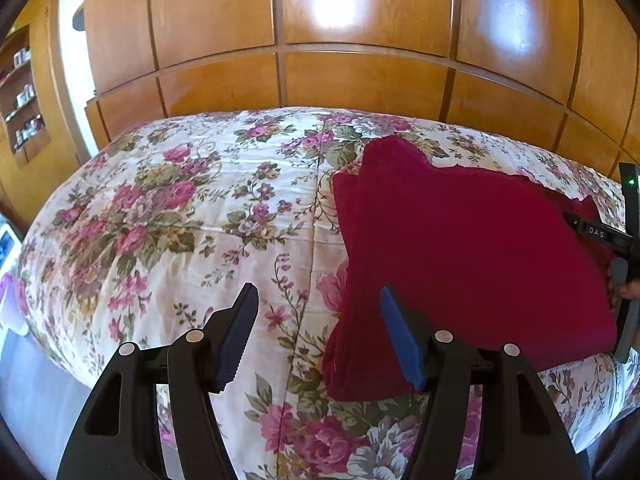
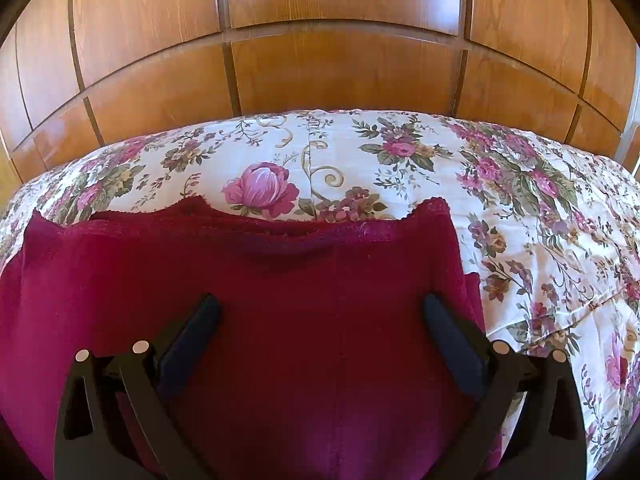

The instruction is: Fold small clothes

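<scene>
A dark red garment [image 1: 472, 256] lies folded on the floral bedspread [image 1: 168, 208], right of centre in the left wrist view. My left gripper [image 1: 318, 300] hovers open at the garment's near left edge; its right finger [image 1: 400, 336] is over the cloth, its left finger over bare bedspread. In the right wrist view the same red garment [image 2: 304, 300] fills the lower half, its far edge wavy. My right gripper [image 2: 320, 308] stands open above the cloth with nothing pinched between its fingers. The right gripper's body [image 1: 624, 248] shows at the right edge of the left wrist view.
Wooden wardrobe doors [image 1: 320, 40] rise right behind the bed. An open shelf niche with small bottles [image 1: 24, 100] is at the far left. The bedspread [image 2: 540, 220] extends to the right of the garment, and the bed's near left edge [image 1: 60, 360] drops to the floor.
</scene>
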Available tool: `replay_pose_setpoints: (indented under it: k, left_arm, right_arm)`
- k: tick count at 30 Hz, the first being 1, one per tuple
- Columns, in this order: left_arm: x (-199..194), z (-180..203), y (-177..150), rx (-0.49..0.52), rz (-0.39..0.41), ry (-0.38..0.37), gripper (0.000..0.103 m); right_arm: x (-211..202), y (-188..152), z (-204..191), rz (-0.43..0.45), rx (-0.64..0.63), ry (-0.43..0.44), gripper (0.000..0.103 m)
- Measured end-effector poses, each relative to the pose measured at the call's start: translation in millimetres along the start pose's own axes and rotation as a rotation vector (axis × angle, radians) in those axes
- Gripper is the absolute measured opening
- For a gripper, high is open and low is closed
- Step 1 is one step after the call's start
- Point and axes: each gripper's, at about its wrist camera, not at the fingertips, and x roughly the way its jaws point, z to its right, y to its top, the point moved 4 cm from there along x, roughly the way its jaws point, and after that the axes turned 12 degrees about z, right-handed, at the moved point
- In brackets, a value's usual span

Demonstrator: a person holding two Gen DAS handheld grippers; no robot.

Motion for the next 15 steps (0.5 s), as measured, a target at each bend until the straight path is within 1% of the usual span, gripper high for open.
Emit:
replay_pose_setpoints:
  k: [1, 2, 3, 4, 5, 6, 7, 10, 12, 14, 15]
  left_arm:
    - [2, 0, 3, 0.006, -0.001, -0.01, 0.062]
    - [4, -1, 5, 0.002, -0.004, -0.027, 0.057]
    - [9, -4, 9, -0.019, -0.018, -0.059, 0.051]
    - [13, -6, 12, -0.046, -0.033, -0.083, 0.049]
    - [18, -10, 14, -0.08, -0.05, -0.111, 0.043]
    - [24, -13, 16, -0.116, -0.069, -0.142, 0.035]
    - [32, -17, 20, -0.167, -0.097, -0.194, 0.033]
    - [45, -20, 28, -0.236, -0.116, -0.271, 0.032]
    - [54, -23, 33, -0.265, -0.127, -0.29, 0.032]
    - [67, -22, 39, -0.301, -0.153, -0.337, 0.032]
    - [76, -21, 42, -0.316, -0.165, -0.333, 0.032]
  right_arm:
    - [0, 0, 0, 0.0, 0.0, 0.0, 0.101]
    - [0, 0, 0, 0.0, 0.001, 0.001, 0.101]
    - [0, 0, 0, 0.0, 0.001, 0.001, 0.101]
    - [0, 0, 0, 0.0, 0.0, 0.0, 0.101]
    - [0, 0, 0, 0.0, 0.0, 0.001, 0.101]
    - [0, 0, 0, 0.001, 0.001, 0.001, 0.101]
    - [0, 0, 0, 0.001, 0.0, 0.002, 0.101]
    - [0, 0, 0, 0.002, 0.0, 0.002, 0.101]
    - [0, 0, 0, 0.003, -0.001, 0.001, 0.101]
    - [0, 0, 0, 0.005, -0.003, -0.001, 0.101]
    - [0, 1, 0, 0.006, -0.002, 0.0, 0.101]
